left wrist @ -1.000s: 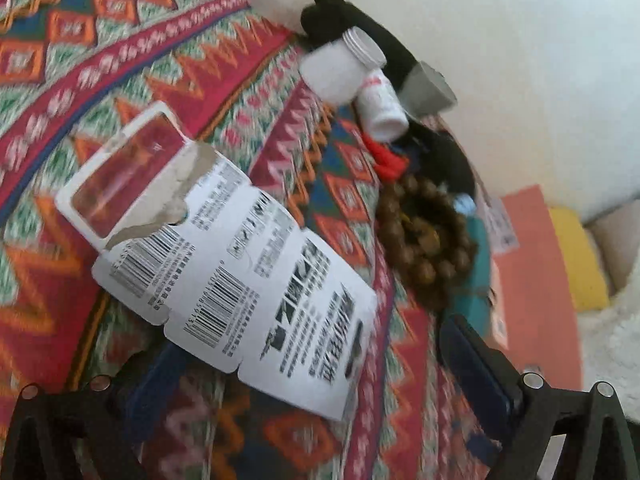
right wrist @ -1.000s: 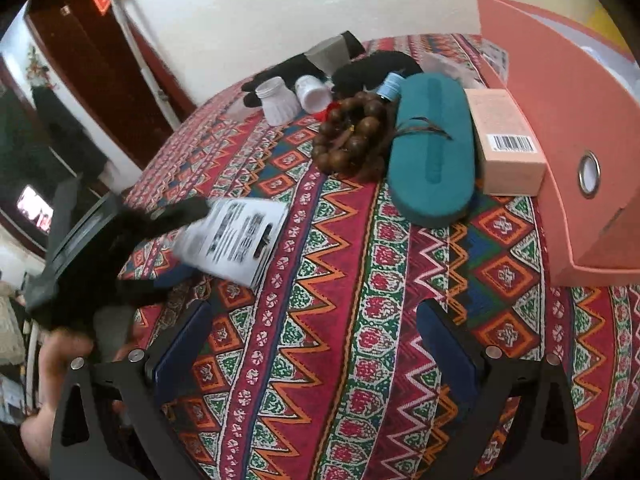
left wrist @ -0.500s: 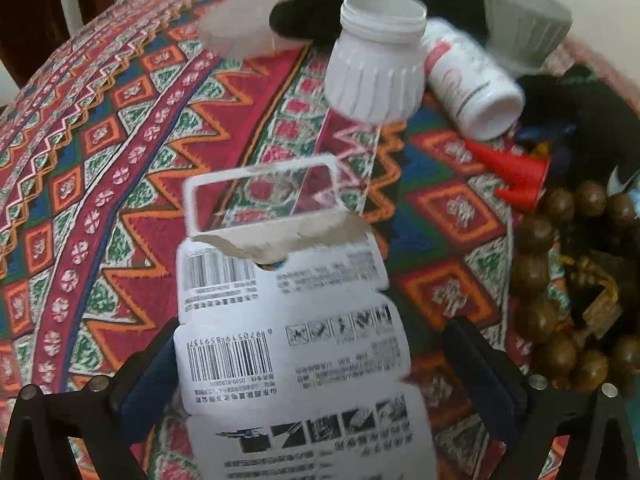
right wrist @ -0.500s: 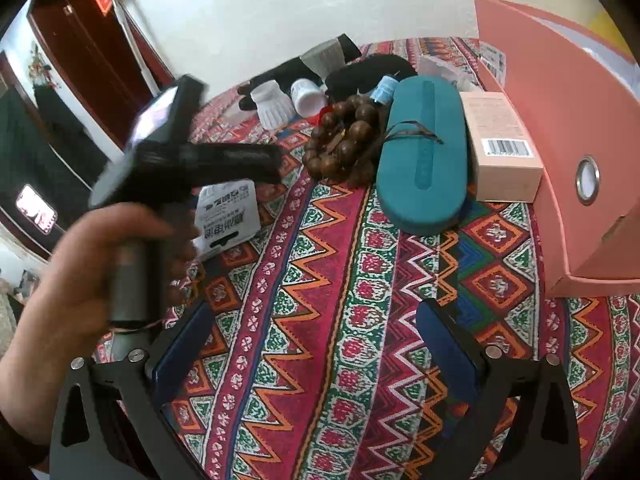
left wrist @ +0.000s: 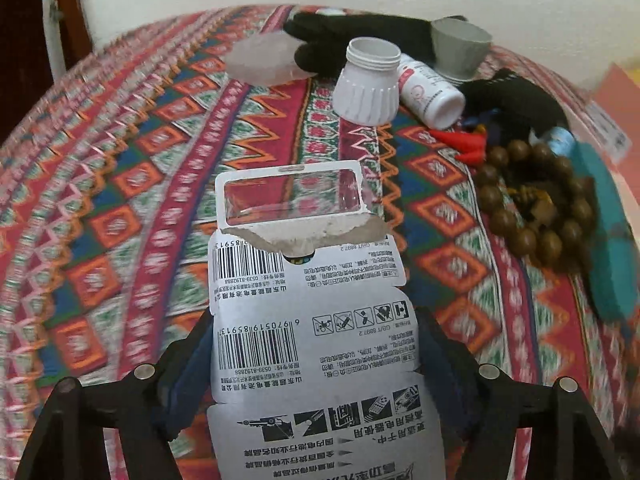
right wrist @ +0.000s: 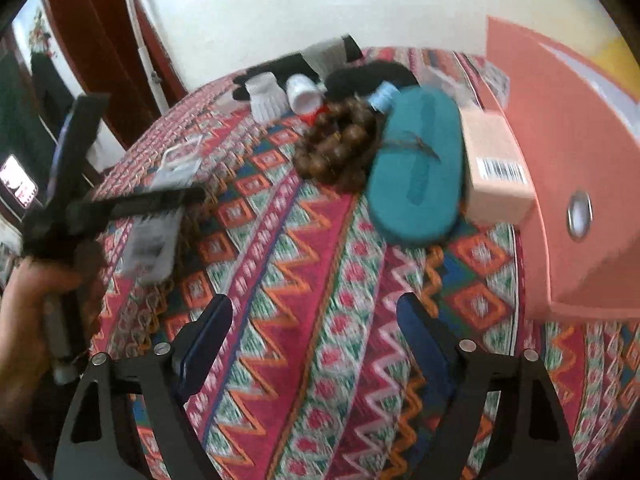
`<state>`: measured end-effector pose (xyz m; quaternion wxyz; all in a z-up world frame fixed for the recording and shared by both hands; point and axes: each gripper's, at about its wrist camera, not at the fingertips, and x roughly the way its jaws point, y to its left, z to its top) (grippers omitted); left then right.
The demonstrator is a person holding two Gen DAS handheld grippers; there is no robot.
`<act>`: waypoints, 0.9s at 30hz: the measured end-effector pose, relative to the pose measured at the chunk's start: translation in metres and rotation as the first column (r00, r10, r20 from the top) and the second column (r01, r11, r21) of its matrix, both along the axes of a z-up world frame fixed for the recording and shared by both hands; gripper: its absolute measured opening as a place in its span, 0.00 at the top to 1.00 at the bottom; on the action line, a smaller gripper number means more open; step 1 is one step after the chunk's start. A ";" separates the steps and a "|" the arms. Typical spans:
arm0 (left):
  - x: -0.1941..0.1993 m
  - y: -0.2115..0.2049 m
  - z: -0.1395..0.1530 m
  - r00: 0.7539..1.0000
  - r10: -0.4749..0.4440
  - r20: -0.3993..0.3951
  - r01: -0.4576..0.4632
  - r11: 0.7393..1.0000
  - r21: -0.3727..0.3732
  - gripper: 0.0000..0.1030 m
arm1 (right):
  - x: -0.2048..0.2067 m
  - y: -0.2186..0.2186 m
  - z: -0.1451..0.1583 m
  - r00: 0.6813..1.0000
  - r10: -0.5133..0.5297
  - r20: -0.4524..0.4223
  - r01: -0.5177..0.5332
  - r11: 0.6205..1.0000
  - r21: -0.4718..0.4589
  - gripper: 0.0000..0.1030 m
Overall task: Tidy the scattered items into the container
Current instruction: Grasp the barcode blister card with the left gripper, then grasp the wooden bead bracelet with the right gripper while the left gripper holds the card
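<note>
The left gripper [left wrist: 314,364] has its two fingers set on either side of the blister card [left wrist: 310,320], closed in against its long edges; whether they actually press it I cannot tell. The card runs lengthwise between the jaws, printed back up, with barcodes showing, and its torn clear bubble end sticks out past the fingertips toward the middle of the patterned tablecloth [left wrist: 132,208]. Seen from the right wrist, a hand [right wrist: 28,320] holds that gripper over the card at the table's left side.

The right gripper [right wrist: 314,344] hangs open over bare cloth, nothing between its fingers, well apart from the card.

Farther off lie a white ribbed jar [left wrist: 370,82], a white pill bottle [left wrist: 430,94] on its side, a dark glove [left wrist: 360,40], a grey cup [left wrist: 460,46], a bead bracelet [right wrist: 338,150] and a teal case [right wrist: 416,168]. A small pink box [right wrist: 498,168] sits just beside the salmon container [right wrist: 568,152] at the right edge.
</note>
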<state>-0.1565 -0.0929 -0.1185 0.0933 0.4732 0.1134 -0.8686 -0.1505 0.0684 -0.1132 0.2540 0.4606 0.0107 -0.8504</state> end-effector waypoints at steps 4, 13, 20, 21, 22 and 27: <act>0.010 -0.015 -0.001 1.000 0.010 -0.008 -0.010 1.000 0.027 0.25 | -0.023 -0.025 0.007 0.999 0.031 -0.044 -0.030 0.999 0.019 0.19; 0.031 -0.045 -0.003 0.999 0.031 -0.027 -0.029 0.996 0.079 0.24 | -0.112 -0.097 -0.015 0.994 0.105 -0.011 -0.101 0.979 0.176 0.49; 0.025 -0.042 -0.007 1.000 0.010 -0.015 -0.009 0.995 0.098 0.24 | -0.138 -0.114 -0.025 0.995 0.101 0.026 -0.104 0.957 0.271 0.67; 0.024 -0.041 -0.008 1.000 0.009 -0.013 -0.008 0.995 0.097 0.24 | -0.140 -0.116 -0.030 0.993 0.112 0.046 -0.120 0.954 0.275 0.78; 0.025 -0.041 -0.007 1.000 0.009 -0.014 -0.008 0.995 0.097 0.24 | -0.142 -0.117 -0.034 0.990 0.122 0.065 -0.135 0.952 0.275 0.79; 0.044 -0.043 0.015 0.997 0.036 -0.072 -0.029 0.995 0.094 0.24 | -0.135 -0.086 -0.016 0.988 0.080 0.135 -0.085 0.996 0.031 0.81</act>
